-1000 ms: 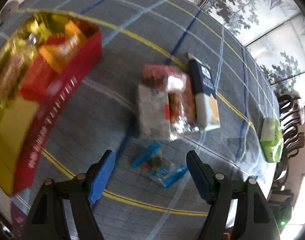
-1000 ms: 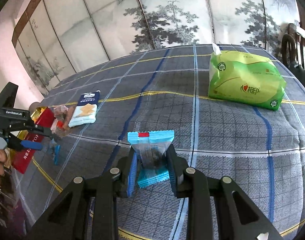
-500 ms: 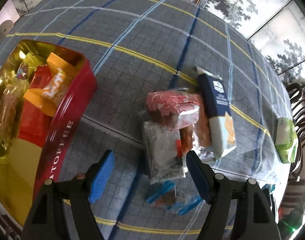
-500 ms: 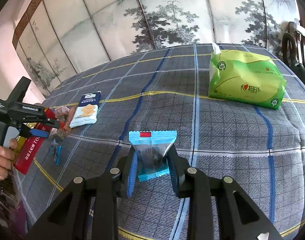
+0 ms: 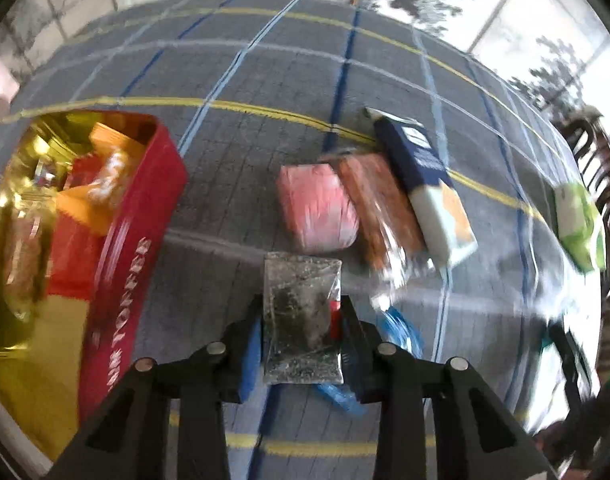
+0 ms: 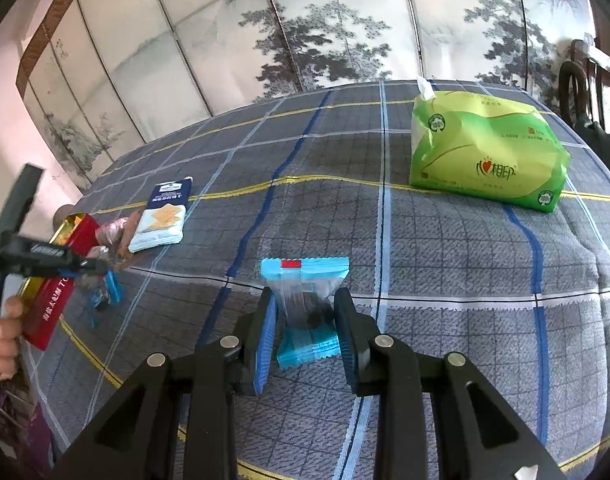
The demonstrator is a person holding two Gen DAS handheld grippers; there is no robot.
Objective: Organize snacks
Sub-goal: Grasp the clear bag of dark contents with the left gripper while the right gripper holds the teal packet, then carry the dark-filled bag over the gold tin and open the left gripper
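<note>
The left gripper (image 5: 301,332) points steeply down, its jaws having just closed in; a bare hand (image 6: 1,336) holds its handle. The right gripper (image 6: 305,328) tilts downward, jaws drawn narrow.

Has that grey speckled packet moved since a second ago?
Yes. The grey speckled packet lay against the pink packet; now it sits nearer the camera, clear of it, pinched in the left claw, whose jaws just closed.

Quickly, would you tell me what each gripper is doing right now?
Left gripper: jaws just closed on the clear grey packet.
Right gripper: shut on the blue packet.
</note>
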